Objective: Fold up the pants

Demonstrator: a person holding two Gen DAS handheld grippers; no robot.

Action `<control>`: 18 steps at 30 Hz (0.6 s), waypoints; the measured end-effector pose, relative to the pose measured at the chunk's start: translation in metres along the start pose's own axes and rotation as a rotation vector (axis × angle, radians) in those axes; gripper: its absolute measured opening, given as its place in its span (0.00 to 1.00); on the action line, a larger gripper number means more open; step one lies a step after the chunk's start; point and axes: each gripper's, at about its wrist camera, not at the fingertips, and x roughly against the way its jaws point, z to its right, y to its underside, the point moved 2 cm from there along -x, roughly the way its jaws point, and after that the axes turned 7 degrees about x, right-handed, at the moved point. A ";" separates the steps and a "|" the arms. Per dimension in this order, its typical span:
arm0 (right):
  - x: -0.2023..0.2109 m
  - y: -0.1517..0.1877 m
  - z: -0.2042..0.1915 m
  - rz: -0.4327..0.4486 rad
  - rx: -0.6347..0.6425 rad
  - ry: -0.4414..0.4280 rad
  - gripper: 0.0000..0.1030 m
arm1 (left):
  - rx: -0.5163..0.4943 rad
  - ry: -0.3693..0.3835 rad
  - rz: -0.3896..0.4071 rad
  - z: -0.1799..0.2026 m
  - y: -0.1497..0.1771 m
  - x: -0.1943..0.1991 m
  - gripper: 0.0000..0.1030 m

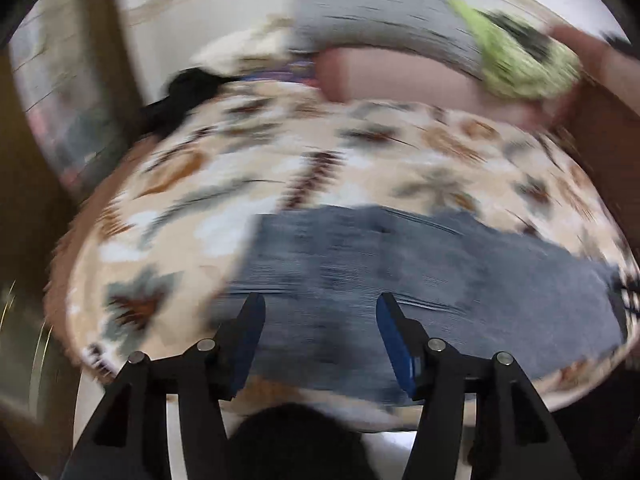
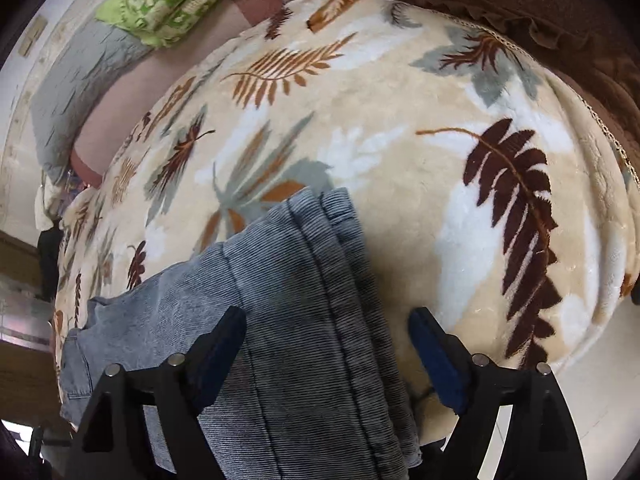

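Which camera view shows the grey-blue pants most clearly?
The right wrist view: there the pants are sharp, their ribbed weave and stacked folded edges plain on the leaf-patterned blanket. The left wrist view shows the same pants only as a motion-blurred grey-blue patch, without any detail.

The view is badly motion-blurred. The left gripper point(image 1: 320, 308) hangs over grey-blue pants point(image 1: 420, 280) with its jaws apart and nothing pinched between them. The pants lie on a cream leaf-patterned blanket point(image 1: 240, 184). Farther back sit a pink bolster point(image 1: 400, 80), a grey pillow point(image 1: 380, 20) and a green patterned cloth point(image 1: 516, 60).
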 end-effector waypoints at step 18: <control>0.056 -0.009 0.002 0.288 0.092 0.152 0.08 | -0.275 0.030 -0.201 0.112 0.087 -0.073 0.55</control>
